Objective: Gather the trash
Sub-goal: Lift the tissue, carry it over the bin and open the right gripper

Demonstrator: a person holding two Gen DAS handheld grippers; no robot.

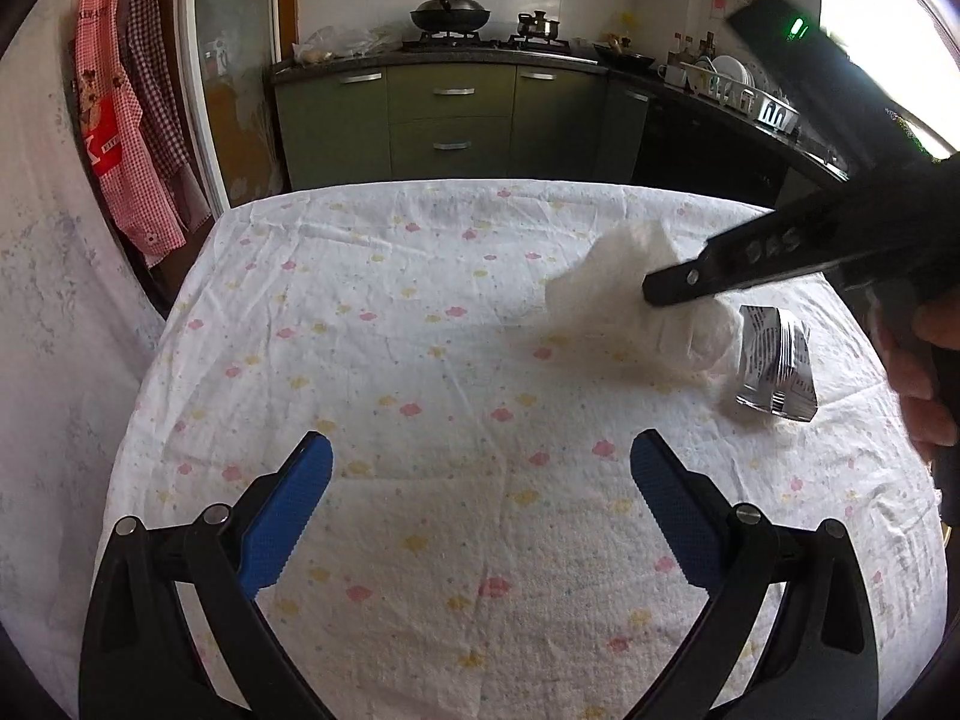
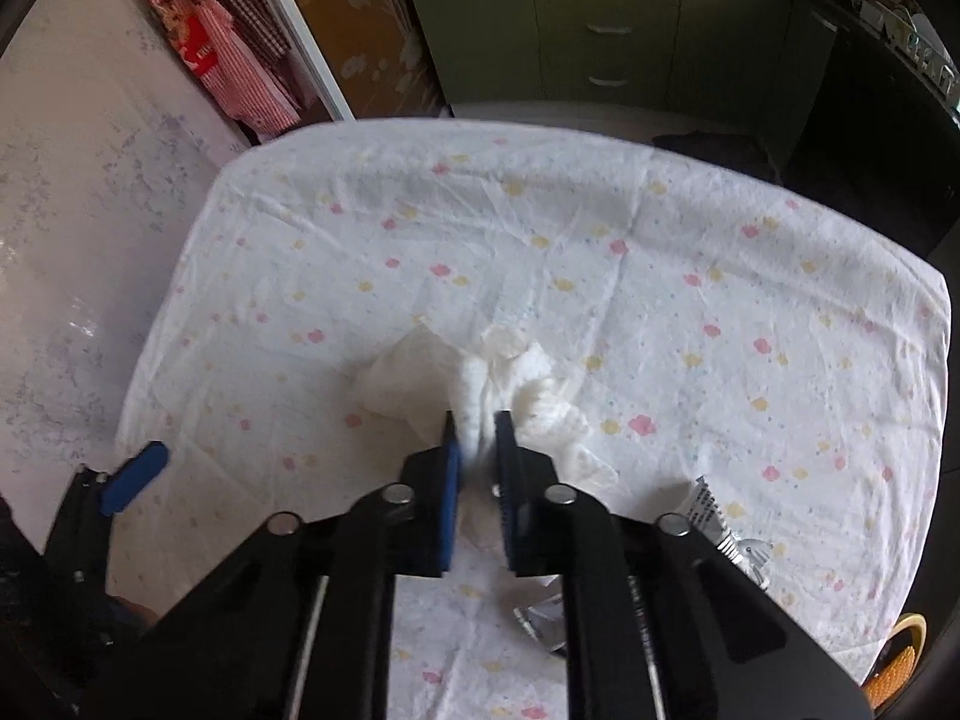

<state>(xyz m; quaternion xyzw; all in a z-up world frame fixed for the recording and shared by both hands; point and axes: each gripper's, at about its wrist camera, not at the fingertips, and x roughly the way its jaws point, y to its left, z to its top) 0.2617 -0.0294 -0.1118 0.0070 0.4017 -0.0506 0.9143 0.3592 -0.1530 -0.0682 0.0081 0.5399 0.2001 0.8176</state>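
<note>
A crumpled white tissue (image 2: 480,384) is being pinched by the closed jaws of the right gripper (image 2: 478,420) on the table (image 2: 720,276). The left gripper (image 1: 480,450) is being held wide open, empty. Probably, a straight lift is being called for, sparing the foil wrapper (image 1: 774,360) just beside.

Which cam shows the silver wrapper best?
Left wrist: the silver wrapper lies in full view on the tablecloth, beside the tissue. Right wrist shows only scraps of it behind the right gripper.
</note>
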